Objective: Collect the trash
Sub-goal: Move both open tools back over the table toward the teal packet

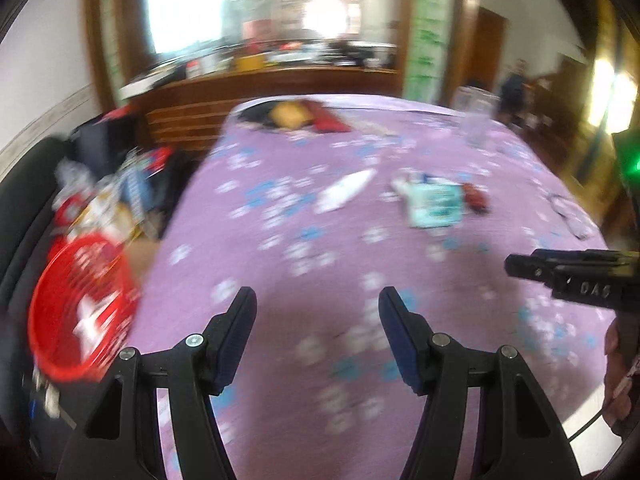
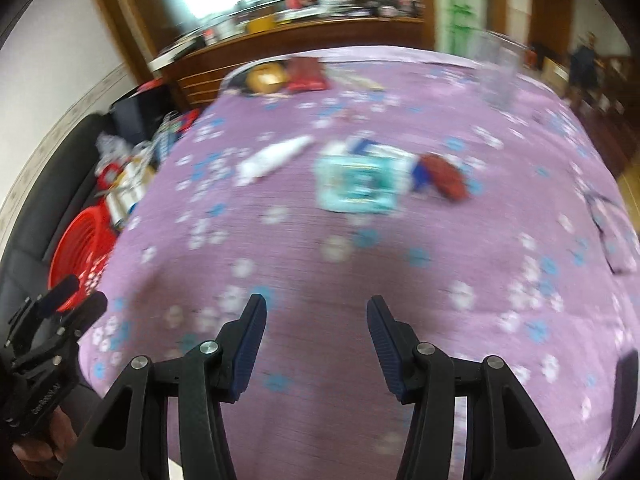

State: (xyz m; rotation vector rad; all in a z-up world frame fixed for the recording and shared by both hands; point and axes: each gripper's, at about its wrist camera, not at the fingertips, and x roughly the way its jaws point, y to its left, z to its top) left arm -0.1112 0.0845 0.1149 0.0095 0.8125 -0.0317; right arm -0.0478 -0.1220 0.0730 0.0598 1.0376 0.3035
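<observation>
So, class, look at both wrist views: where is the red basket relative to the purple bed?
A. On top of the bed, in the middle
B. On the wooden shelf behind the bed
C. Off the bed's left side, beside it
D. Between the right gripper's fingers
C: the red basket sits off the left edge of the bed, not on it.

Motion blur smears both views: the teal packet (image 2: pixel 358 184) on the bed (image 2: pixel 400 272) is unreadable, and the red basket (image 1: pixel 80 312), perhaps holding scraps, is indistinct.
</observation>
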